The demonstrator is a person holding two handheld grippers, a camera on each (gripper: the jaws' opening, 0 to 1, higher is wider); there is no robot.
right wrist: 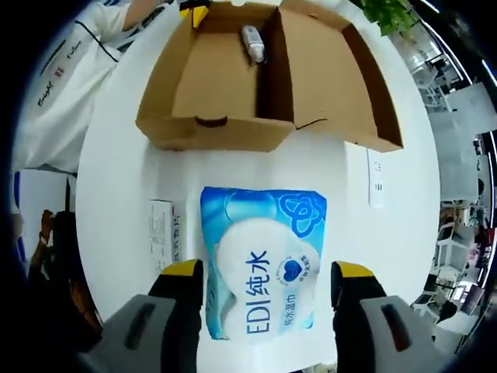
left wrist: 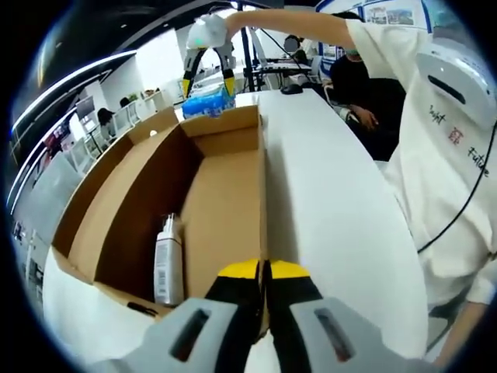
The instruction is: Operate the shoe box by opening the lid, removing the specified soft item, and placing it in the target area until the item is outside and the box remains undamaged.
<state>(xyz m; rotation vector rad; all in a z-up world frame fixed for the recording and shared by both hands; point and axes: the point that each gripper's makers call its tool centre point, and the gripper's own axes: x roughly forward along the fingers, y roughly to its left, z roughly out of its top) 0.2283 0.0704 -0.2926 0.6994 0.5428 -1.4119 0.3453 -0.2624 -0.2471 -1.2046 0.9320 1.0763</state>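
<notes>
Right gripper (right wrist: 264, 291): my jaws stand wide, one on each side of the blue wet-wipe pack (right wrist: 262, 264); they seem to press its edges, so I judge I am carrying it.
Wet-wipe pack: soft blue pouch with white print, already outside the shoe box (right wrist: 268, 78), held above the white table (right wrist: 116, 194) just beyond the box's near end wall.
Left gripper (left wrist: 264, 284): yellow-tipped jaws closed together on the box's side wall, I judge to steady the box while the pack goes out.
Shoe box: brown cardboard, lid flap folded out flat to one side, no tears I can see.
Bottle (left wrist: 168, 264): small white bottle lying inside the box against a wall.
Small carton (right wrist: 161, 237): white, flat on the table beside the pack.
Paper slip (right wrist: 376, 177): lying on the table near the lid flap.
Person (left wrist: 443, 132): white shirt, arm reaching over the far end of the box.
Next: I judge the pack needs lowering onto bare table.
</notes>
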